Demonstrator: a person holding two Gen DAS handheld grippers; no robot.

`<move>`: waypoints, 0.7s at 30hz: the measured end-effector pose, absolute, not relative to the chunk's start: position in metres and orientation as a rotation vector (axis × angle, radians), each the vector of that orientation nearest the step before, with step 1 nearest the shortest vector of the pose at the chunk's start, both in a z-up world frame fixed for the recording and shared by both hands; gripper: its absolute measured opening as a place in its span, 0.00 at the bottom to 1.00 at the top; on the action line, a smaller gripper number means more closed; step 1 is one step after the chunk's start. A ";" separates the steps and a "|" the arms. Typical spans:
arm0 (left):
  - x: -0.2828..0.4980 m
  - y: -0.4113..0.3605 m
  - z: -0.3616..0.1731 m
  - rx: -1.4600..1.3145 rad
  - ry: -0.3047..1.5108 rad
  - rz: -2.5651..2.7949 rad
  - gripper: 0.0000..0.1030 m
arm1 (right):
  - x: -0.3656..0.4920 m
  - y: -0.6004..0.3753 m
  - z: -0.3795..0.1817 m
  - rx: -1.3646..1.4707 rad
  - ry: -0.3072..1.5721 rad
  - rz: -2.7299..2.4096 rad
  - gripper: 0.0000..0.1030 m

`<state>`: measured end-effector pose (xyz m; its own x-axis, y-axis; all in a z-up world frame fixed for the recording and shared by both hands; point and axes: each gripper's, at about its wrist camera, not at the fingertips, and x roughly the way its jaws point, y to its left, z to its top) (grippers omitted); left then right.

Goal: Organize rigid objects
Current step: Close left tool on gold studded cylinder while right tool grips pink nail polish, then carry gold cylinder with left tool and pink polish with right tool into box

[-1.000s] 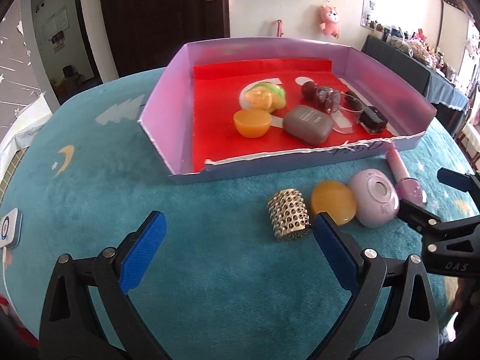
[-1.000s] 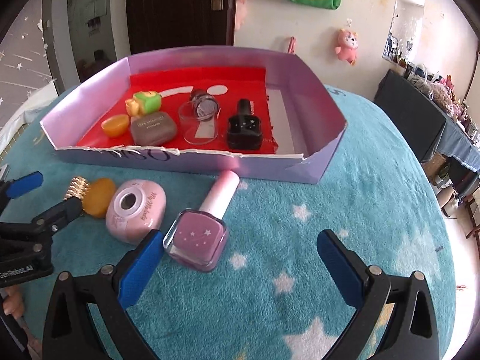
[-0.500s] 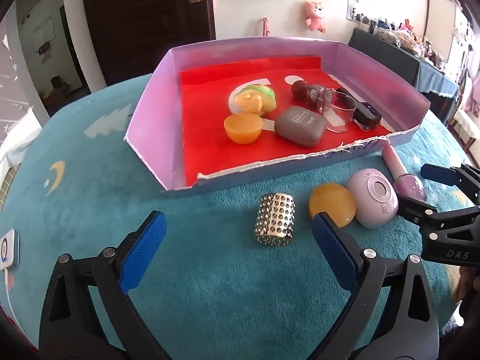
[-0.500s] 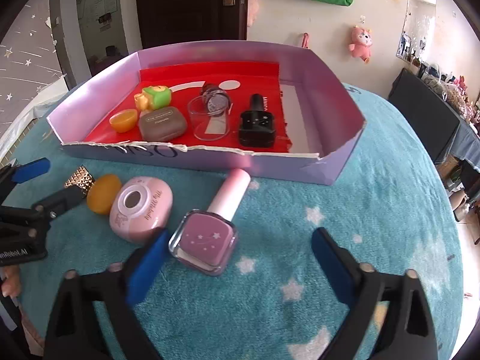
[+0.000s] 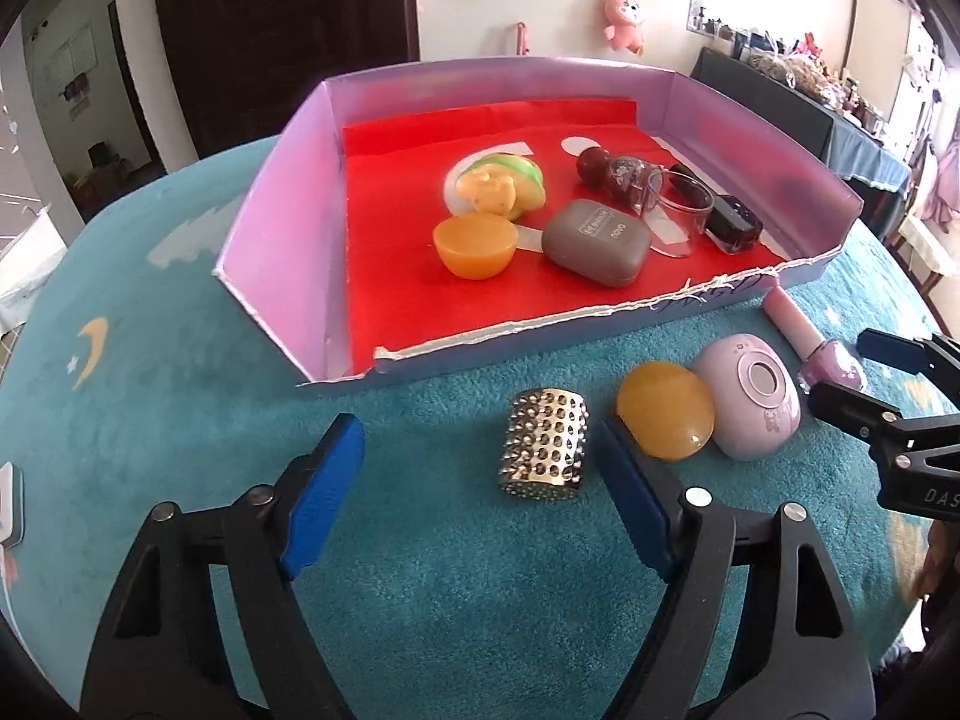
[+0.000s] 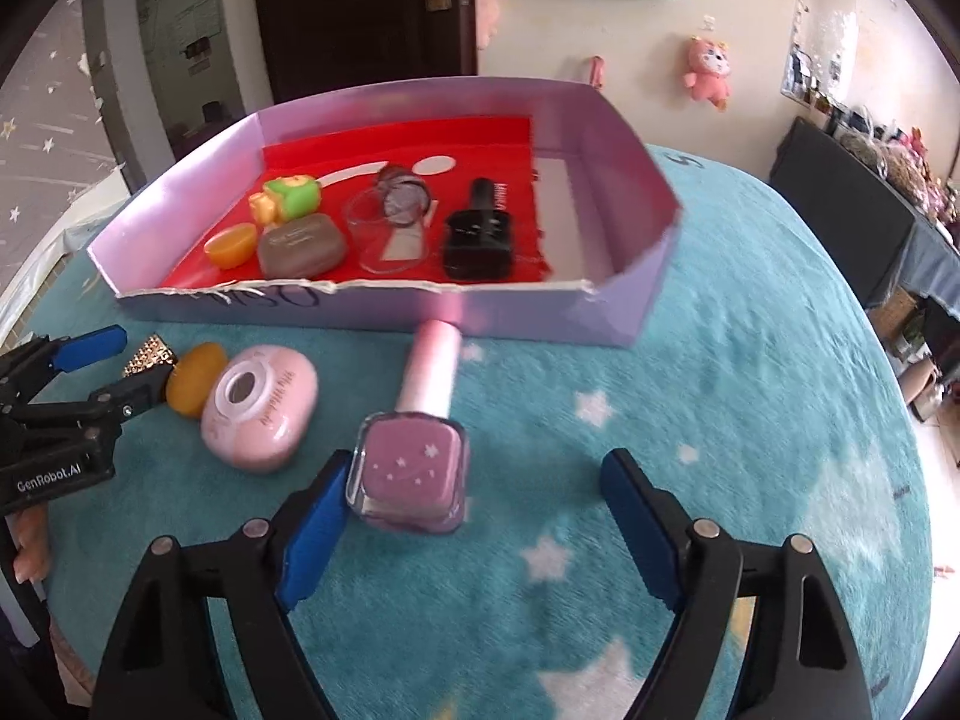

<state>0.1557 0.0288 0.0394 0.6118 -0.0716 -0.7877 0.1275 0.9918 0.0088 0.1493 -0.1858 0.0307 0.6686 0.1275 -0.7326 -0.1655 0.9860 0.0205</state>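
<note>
A purple box with a red floor holds several small items. In front of it on the teal cloth lie a studded silver cylinder, an amber stone, a pink oval case and a pink nail polish bottle. My left gripper is open, with the silver cylinder just inside its right finger. My right gripper is open, with the nail polish bottle lying between its fingers, close to the left one. The bottle also shows in the left wrist view.
Inside the box are an orange half-sphere, a grey case, a yellow-green toy, a clear cup and a black bottle. A white device lies at the cloth's left edge.
Both grippers have moved forward and lower. The silver cylinder now lies between the left fingers, and the nail polish bottle between the right fingers. Nothing has been gripped.
</note>
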 end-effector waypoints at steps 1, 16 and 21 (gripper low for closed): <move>0.157 0.028 0.039 0.059 0.915 -0.126 0.68 | 0.149 -0.186 0.031 -0.044 0.820 0.167 0.81; 0.158 0.027 0.047 0.023 0.899 -0.178 0.23 | 0.148 -0.173 0.036 -0.063 0.776 0.292 0.38; 0.151 0.026 0.055 0.035 0.879 -0.182 0.23 | 0.141 -0.179 0.050 -0.050 0.735 0.297 0.38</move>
